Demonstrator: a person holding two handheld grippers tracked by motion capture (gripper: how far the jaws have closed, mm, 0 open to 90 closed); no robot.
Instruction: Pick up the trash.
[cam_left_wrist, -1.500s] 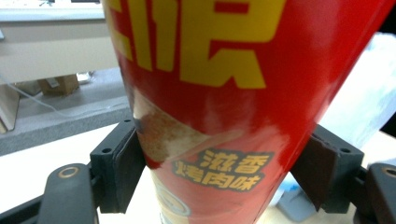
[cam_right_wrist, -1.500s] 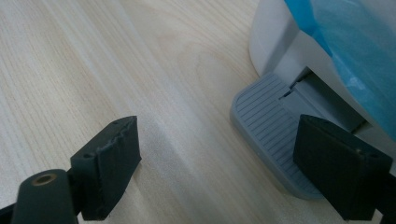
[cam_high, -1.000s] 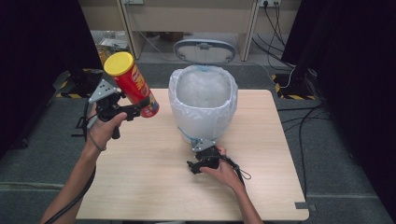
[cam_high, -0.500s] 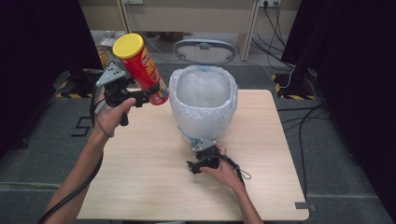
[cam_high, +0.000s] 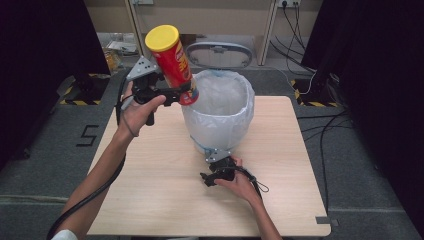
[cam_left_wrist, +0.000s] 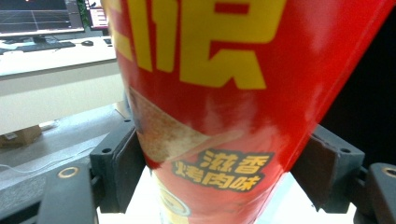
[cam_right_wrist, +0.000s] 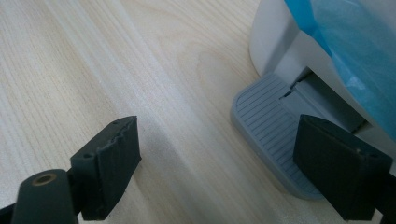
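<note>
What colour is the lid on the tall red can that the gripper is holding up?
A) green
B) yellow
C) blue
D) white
B: the high view shows the red can, clamped in the left gripper, with a round yellow lid on its top end, tilted beside the rim of the bin.

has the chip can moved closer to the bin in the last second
Yes. In the high view the can, held by the left gripper, has moved right and up toward the bin; its base is now at the rim.
</note>
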